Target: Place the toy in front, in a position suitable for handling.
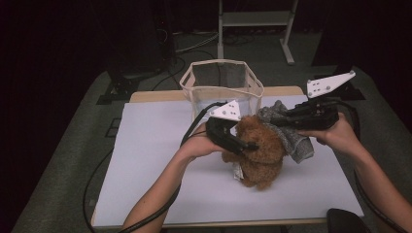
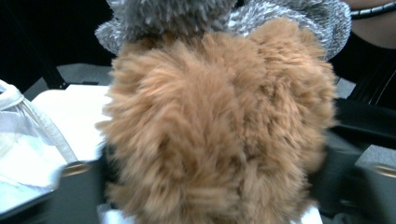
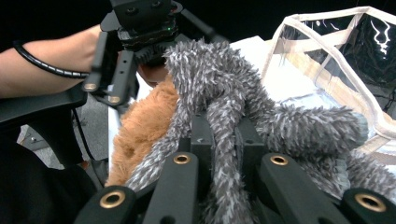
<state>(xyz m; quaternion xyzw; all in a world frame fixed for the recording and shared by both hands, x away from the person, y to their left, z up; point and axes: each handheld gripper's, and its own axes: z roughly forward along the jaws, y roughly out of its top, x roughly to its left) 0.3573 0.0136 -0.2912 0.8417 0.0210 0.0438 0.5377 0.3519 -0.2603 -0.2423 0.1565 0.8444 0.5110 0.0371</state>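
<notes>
Right gripper [image 1: 286, 116] is clenched on a fuzzy grey cloth [image 1: 294, 138]; left gripper [image 1: 243, 144] straddles a shaggy tan plush toy [image 1: 260, 150], grip indeterminate. Both things sit centre frame in the high view, cloth draped at the toy's upper right

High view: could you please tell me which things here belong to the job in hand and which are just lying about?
In the job:
- brown plush toy
- grey fuzzy cloth
- left gripper
- right gripper

Lying about:
- clear bag
- white mat
</notes>
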